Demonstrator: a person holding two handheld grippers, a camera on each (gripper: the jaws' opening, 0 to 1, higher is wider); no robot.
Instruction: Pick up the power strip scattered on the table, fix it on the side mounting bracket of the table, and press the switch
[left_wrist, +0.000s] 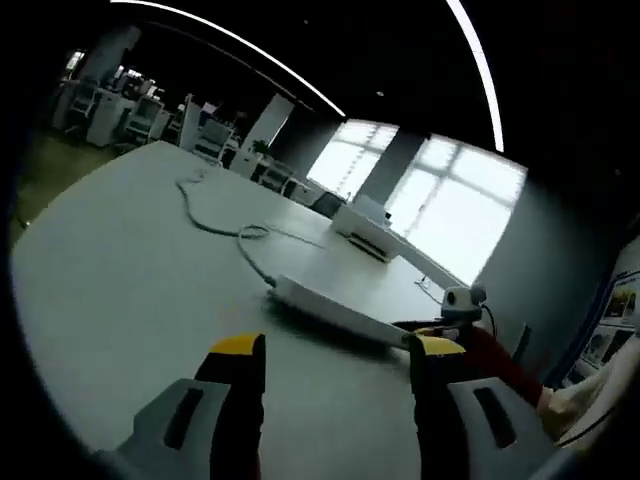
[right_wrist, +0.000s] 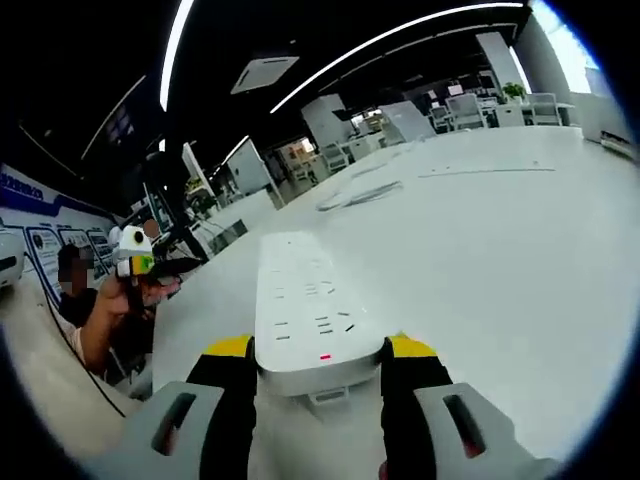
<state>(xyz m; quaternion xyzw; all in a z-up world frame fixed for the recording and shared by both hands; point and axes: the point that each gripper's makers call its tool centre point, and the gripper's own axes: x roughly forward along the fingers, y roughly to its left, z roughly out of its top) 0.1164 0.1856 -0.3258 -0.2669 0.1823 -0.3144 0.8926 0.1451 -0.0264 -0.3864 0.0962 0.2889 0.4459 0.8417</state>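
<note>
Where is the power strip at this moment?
In the right gripper view the power strip lies flat on the white table, its near end between the right tongs. In the left gripper view it lies ahead of the left tongs.

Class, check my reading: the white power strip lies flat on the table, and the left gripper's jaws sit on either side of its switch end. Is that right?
Not quite. The right gripper has its jaws on either side of the power strip's switch end, as the right gripper view shows. The left gripper is open, short of the strip. The strip does lie flat on the table.
</note>
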